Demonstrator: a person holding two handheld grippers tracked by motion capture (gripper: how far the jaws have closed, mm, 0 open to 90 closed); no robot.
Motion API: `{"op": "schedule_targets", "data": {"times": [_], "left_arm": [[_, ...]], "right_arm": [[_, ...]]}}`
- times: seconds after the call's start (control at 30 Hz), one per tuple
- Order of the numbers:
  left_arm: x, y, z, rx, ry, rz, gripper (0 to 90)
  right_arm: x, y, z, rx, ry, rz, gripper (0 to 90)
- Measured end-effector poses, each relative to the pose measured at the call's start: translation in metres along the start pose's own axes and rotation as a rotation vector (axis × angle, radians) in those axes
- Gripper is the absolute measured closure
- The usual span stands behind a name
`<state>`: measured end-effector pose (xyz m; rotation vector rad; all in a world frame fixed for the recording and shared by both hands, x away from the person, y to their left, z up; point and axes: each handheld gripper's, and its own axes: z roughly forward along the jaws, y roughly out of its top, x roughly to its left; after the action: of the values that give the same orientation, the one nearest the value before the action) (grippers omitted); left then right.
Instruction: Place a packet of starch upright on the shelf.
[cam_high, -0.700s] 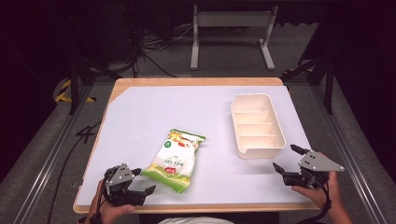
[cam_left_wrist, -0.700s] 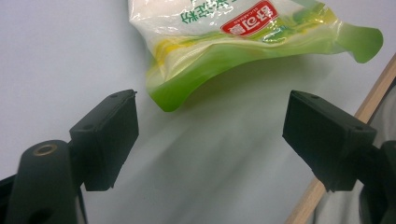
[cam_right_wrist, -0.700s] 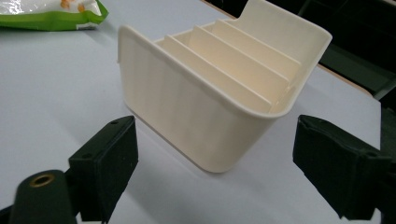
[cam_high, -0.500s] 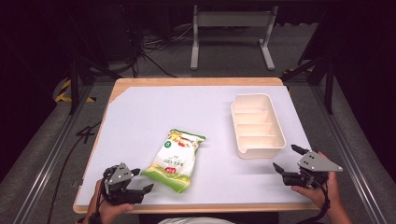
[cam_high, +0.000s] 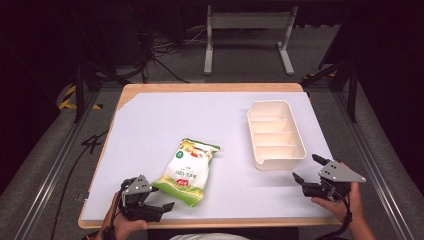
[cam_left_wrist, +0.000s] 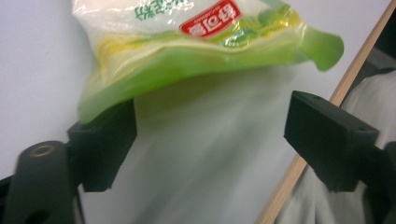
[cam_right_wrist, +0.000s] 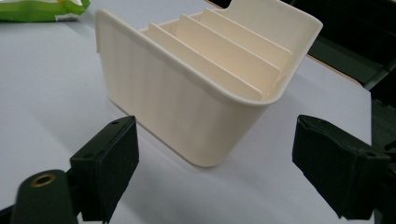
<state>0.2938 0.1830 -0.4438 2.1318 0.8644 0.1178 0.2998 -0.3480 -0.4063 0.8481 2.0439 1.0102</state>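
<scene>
The snack bag (cam_high: 187, 171) lies flat on the white table cover (cam_high: 200, 120), slightly left of centre and toward your edge of the table. Its long axis runs from about 1 o'clock, the top seal, to 7 o'clock, the bottom seal. The cream divided tray (cam_high: 275, 133) stands well apart from it at roughly 2 o'clock, with its compartments empty as far as the high view shows.

Your left gripper (cam_high: 162, 200) sits at 7 o'clock from the bag, with its jaws apart. In the left gripper view, the green bottom edge of the bag (cam_left_wrist: 205, 51) overhangs the left jaw. Whether it touches that jaw cannot be told. The right jaw stands clear of the bag, near the wooden table edge (cam_left_wrist: 322, 121).

Your right gripper (cam_high: 306, 170) rests at 5 o'clock from the tray, with its jaws apart and nothing between them. In the right gripper view, the tray's near rounded corner (cam_right_wrist: 210, 135) lies ahead of the jaws, not yet touched.

Handling judgement:
- Treat the bag as light, soft and air-filled. The film looks glossy, so expect it to slip and crumple under the jaws.
- The contents are probably brittle. Do not clamp across the puffed middle.
- Take hold at a flat sealed edge. The bottom seal nearest your left gripper is the closest such point.
- Expect the bag to hang and swing from a seal grip. Lift it slowly.
- The tray looks like rigid, light plastic. It may slide if pushed, so steady it by a wall or the rim if needed.
</scene>
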Motion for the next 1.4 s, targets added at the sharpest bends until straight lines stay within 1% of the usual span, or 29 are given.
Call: {"op": "schedule_targets", "data": {"times": [0.07,0.1,0.13,0.17,0.2,0.23,0.27,0.37,0.47,0.5,0.53,0.6,0.67,0.7,0.73,0.77,0.83,0.87,0.9,0.93,1.0,1.03,1.07,1.1,1.13,1.17,1.3,1.33,1.4], "left_arm": [[0.000,0.003,0.003,-0.001,-0.006,-0.010,14.8],[0.002,0.005,0.007,-0.009,-0.047,-0.037,14.7],[0.003,0.007,0.011,-0.006,-0.067,-0.048,14.3],[0.002,0.009,0.013,-0.006,-0.064,-0.070,13.5],[0.002,0.010,0.014,-0.010,-0.063,-0.078,13.4],[0.003,0.013,0.016,-0.019,-0.071,-0.093,12.7],[0.004,0.017,0.017,-0.034,-0.097,-0.118,12.2],[0.007,0.029,0.019,-0.082,-0.139,-0.143,10.0],[0.014,0.038,0.021,-0.096,-0.174,-0.179,9.9],[0.018,0.039,0.019,-0.110,-0.190,-0.209,10.0],[0.025,0.038,0.016,-0.130,-0.199,-0.265,11.0],[0.030,0.036,0.013,-0.137,-0.167,-0.301,16.1],[0.032,0.034,0.010,-0.123,-0.152,-0.302,16.1],[0.032,0.033,0.009,-0.133,-0.153,-0.310,16.2],[0.032,0.033,0.010,-0.130,-0.148,-0.315,16.5],[0.031,0.034,0.012,-0.119,-0.124,-0.311,16.7],[0.031,0.037,0.017,-0.072,-0.077,-0.292,18.5],[0.032,0.037,0.019,-0.052,-0.061,-0.292,19.1],[0.034,0.037,0.022,-0.037,-0.035,-0.303,20.1],[0.038,0.037,0.024,-0.025,-0.023,-0.313,20.8],[0.043,0.037,0.028,-0.021,-0.021,-0.330,24.4],[0.048,0.038,0.029,-0.017,-0.010,-0.327,25.9],[0.050,0.038,0.031,-0.017,-0.032,-0.339,29.4],[0.053,0.038,0.032,-0.021,-0.050,-0.337,33.7],[0.055,0.039,0.034,-0.021,-0.052,-0.332,34.9],[0.055,0.041,0.035,-0.016,-0.052,-0.326,39.0],[0.057,0.044,0.037,-0.016,-0.026,-0.301,55.3],[0.058,0.042,0.037,-0.027,-0.031,-0.308,58.0],[0.061,0.037,0.035,-0.033,-0.073,-0.357,56.7]], "right_arm": [[0.000,0.000,0.000,-0.002,-0.003,-0.001,14.6],[0.000,0.000,0.000,0.000,-0.004,-0.002,14.6],[0.000,0.000,0.000,0.003,-0.004,-0.001,14.6],[0.000,0.000,0.000,0.003,-0.004,0.001,14.6],[0.001,0.000,0.000,0.003,-0.004,0.002,14.6],[0.001,0.000,0.000,0.001,-0.002,0.001,14.6],[0.001,0.000,0.000,-0.004,0.001,0.000,14.6],[0.003,0.001,0.001,0.002,0.007,-0.005,14.6],[0.003,0.001,0.001,0.005,0.005,-0.002,15.6],[0.003,0.001,0.001,0.007,0.004,-0.002,15.7],[0.002,0.001,0.001,0.008,0.005,0.001,16.0],[0.003,0.001,0.000,0.008,0.000,-0.003,16.0],[0.003,0.001,-0.001,0.001,0.001,-0.002,16.0],[0.003,0.000,-0.001,0.003,0.000,0.000,16.0],[0.002,0.000,0.000,0.004,0.002,0.000,16.0],[0.002,0.000,0.000,0.006,-0.001,-0.001,16.0],[0.002,0.001,0.001,0.012,-0.007,-0.004,16.2],[0.003,0.001,0.001,0.008,-0.005,-0.009,16.1],[0.004,0.001,0.000,0.005,-0.003,-0.013,16.1],[0.004,0.001,0.000,0.006,-0.004,-0.018,16.2],[0.004,0.001,0.000,0.004,0.002,-0.015,16.2],[0.004,0.001,0.001,0.005,0.002,-0.013,16.2],[0.004,0.001,0.001,0.007,0.007,-0.010,16.3],[0.004,0.001,0.002,0.008,0.011,-0.009,16.3],[0.005,0.001,0.002,0.009,0.012,-0.010,16.3],[0.005,0.001,0.002,0.011,0.014,-0.013,16.3],[0.006,0.002,0.003,0.010,0.021,-0.014,16.4],[0.006,0.002,0.003,0.011,0.024,-0.015,16.4],[0.007,0.002,0.003,0.014,0.032,-0.019,16.4]]}}
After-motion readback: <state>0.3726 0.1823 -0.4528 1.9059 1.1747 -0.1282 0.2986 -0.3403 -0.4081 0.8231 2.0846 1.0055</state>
